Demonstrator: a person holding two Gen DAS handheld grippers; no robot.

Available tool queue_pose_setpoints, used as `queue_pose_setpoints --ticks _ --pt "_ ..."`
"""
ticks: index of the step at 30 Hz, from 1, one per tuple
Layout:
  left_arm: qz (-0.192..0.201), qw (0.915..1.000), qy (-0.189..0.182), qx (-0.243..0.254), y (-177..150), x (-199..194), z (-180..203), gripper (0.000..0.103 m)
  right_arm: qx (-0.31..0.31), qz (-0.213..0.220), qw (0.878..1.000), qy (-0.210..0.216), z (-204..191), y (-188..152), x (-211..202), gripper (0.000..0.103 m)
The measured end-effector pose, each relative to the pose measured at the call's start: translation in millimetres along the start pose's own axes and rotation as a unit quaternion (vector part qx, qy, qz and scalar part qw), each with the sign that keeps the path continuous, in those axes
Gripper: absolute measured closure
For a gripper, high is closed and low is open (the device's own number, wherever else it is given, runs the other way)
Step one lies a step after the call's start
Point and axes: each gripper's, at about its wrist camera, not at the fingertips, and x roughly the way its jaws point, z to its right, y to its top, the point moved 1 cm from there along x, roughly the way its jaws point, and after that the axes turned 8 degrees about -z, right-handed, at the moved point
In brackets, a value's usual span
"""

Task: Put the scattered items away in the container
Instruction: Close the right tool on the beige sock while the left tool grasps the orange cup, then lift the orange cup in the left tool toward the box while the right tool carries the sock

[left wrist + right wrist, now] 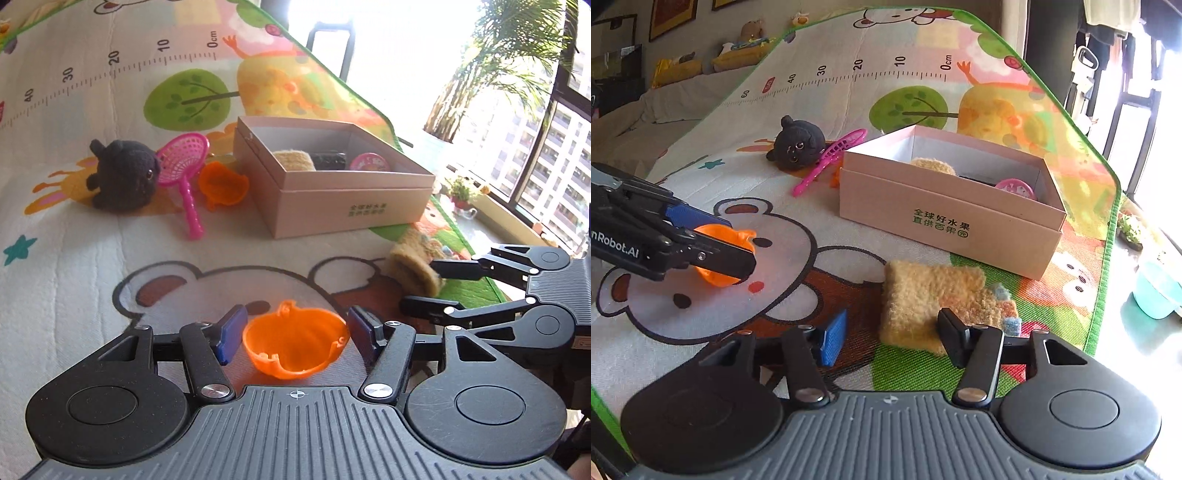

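My left gripper (295, 334) is open, its blue pads on either side of an orange pumpkin-shaped cup (295, 347) lying on the mat; it also shows in the right wrist view (720, 254). My right gripper (892, 338) is open around the near end of a fuzzy yellow cloth (931, 295), also seen in the left wrist view (413, 271). The pink cardboard box (945, 221) stands open beyond, holding a fuzzy yellow item (295, 159), a dark item and a pink round toy (369, 163).
Left of the box (332, 210) lie a black knitted plush (122, 177), a pink toy net (183, 166) and a second orange cup (221, 184). The play mat's green edge (1106, 258) runs at the right, with floor, plants and a window beyond.
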Motion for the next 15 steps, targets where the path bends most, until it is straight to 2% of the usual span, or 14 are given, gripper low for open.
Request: queue_pose_setpoints --ticks 5,7,8,9,10,12,15 --pt "-0.010 0.9999 -0.007 0.000 -8.8 10.2 4.7 0.027 0.003 -0.011 0.998 0.061 -13.5 -6.6 -20.2 0.048" --pt "-0.006 0.9999 -0.008 0.001 -10.8 11.8 4.5 0.023 0.010 -0.006 0.998 0.059 -12.4 -6.4 -25.8 0.048" --pt "-0.004 1.0000 -0.008 0.003 -12.0 11.6 5.6 0.017 0.015 -0.001 0.999 0.050 -10.4 -5.8 -27.5 0.047" --pt "-0.001 1.0000 -0.006 0.005 -13.8 11.3 6.8 0.009 0.021 0.003 0.999 0.032 -7.7 -4.9 -27.9 0.043" --pt "0.001 1.0000 -0.003 0.008 -15.7 11.5 7.5 0.008 0.025 0.007 1.000 0.014 -5.3 -4.3 -27.4 0.039" --pt "0.007 0.9999 0.000 0.015 -18.6 11.9 8.7 0.008 0.034 0.007 0.999 -0.004 0.0 -3.1 -22.5 0.023" --pt "0.011 0.9999 -0.006 0.008 -19.3 10.9 6.5 0.008 0.053 -0.011 0.999 -0.005 6.3 0.4 -11.0 0.011"
